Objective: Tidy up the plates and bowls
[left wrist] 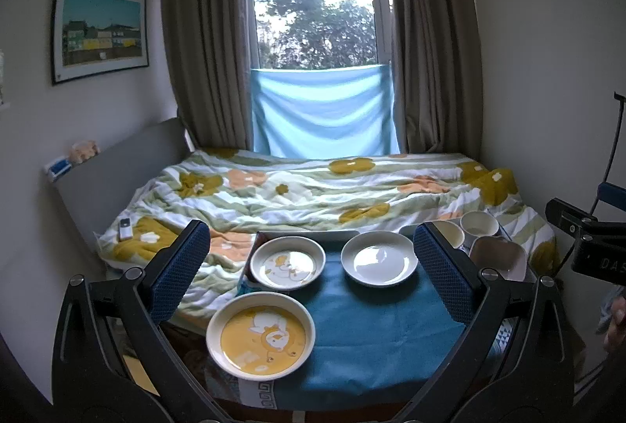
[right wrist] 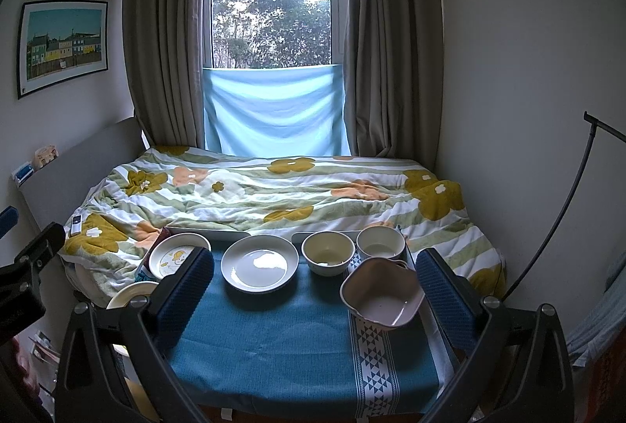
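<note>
On a table with a blue cloth [left wrist: 371,337] lie a yellow cartoon plate [left wrist: 261,334], a white cartoon plate [left wrist: 287,262] and a plain white plate [left wrist: 378,258]. At the right are two round cream bowls [right wrist: 328,251] [right wrist: 380,242] and a square pinkish bowl [right wrist: 382,293]. My left gripper [left wrist: 311,274] hovers open above the plates, holding nothing. My right gripper [right wrist: 315,296] is open over the cloth [right wrist: 297,341], its right finger beside the square bowl. The plain plate [right wrist: 259,267] and the cartoon plate [right wrist: 174,255] also show in the right wrist view.
A bed with a flowered quilt [left wrist: 313,188] lies right behind the table. Curtains and a window [left wrist: 313,0] stand beyond it. A remote [left wrist: 126,228] rests on the quilt at left. A dark stand rod [right wrist: 555,211] leans at the right wall.
</note>
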